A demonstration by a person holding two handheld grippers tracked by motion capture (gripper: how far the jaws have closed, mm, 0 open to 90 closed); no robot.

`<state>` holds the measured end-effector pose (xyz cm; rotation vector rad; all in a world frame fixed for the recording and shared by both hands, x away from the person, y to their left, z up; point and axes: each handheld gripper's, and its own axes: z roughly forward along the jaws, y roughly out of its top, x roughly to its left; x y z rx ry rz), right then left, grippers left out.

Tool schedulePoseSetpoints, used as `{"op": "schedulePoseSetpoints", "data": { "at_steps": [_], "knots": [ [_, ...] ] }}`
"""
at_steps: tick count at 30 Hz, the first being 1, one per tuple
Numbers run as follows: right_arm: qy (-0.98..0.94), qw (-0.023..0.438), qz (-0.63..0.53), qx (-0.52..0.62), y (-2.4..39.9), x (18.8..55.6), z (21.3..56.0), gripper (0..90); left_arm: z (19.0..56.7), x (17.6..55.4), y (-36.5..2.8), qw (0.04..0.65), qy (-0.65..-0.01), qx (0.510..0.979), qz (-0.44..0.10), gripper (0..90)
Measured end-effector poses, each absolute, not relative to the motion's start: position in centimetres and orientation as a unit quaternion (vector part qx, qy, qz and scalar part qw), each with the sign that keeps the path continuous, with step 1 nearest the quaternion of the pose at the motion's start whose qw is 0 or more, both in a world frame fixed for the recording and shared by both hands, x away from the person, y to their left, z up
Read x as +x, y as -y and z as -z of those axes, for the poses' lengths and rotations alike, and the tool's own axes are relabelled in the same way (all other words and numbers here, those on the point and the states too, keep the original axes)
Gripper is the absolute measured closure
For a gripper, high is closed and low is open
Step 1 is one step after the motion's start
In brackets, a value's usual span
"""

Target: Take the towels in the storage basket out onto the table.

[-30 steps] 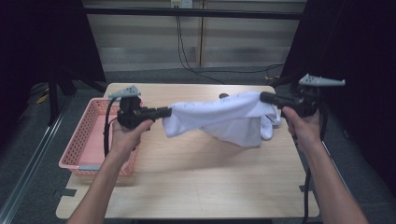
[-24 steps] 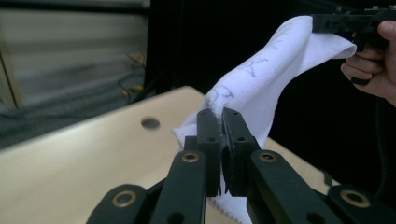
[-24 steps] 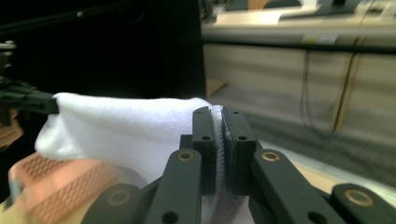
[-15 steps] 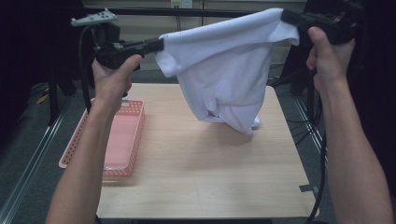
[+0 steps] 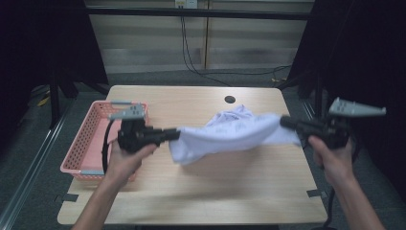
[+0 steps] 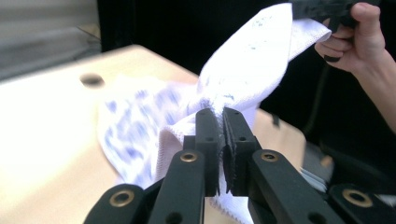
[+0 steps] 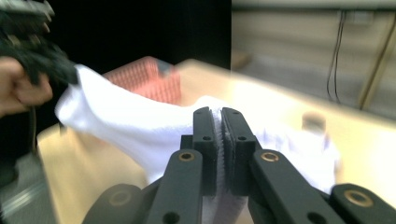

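A white cloth point(image 5: 230, 134) with faint blue print is stretched between both grippers, low over the middle of the wooden table point(image 5: 215, 191). My left gripper point(image 5: 174, 135) is shut on the cloth's left edge; in the left gripper view the cloth point(image 6: 243, 79) runs from the closed jaws point(image 6: 220, 116) up to the other hand. My right gripper point(image 5: 285, 122) is shut on the right edge. In the right gripper view the cloth point(image 7: 135, 126) stretches from the closed jaws point(image 7: 218, 116) toward the far hand. The cloth's middle sags and its far part rests on the table.
A pink mesh basket point(image 5: 88, 143) sits at the table's left edge, just behind my left hand. A round hole point(image 5: 230, 99) marks the far part of the tabletop. Dark curtains stand at both sides, and cables hang along the back wall.
Both hands swung the cloth up high half a second ago and have now brought it back down low over the table. The cloth now hangs flatter, its far part on the wood.
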<state>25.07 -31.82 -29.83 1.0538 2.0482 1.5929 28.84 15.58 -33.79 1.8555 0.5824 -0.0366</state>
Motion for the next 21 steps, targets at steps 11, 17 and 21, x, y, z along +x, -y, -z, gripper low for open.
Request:
{"op": "schedulePoseSetpoints", "data": {
  "at_steps": [11, 17, 21],
  "knots": [
    [-0.761, 0.067, -0.496, 0.413, 32.1, 13.9, 43.0, 70.1, 44.2, 20.5, -16.7, 0.495, -0.247, 0.824, 0.123, 74.1],
    [-0.760, 0.103, -0.481, 0.424, 32.5, 15.6, 43.9, 56.4, 45.4, 23.7, -16.7, 0.484, -0.290, 0.821, 0.089, 67.7],
    [-0.770, 0.103, -0.462, 0.427, 32.1, 19.0, 45.2, 53.5, 46.9, 26.8, -14.8, 0.459, -0.298, 0.833, 0.079, 68.8]
  ]
}}
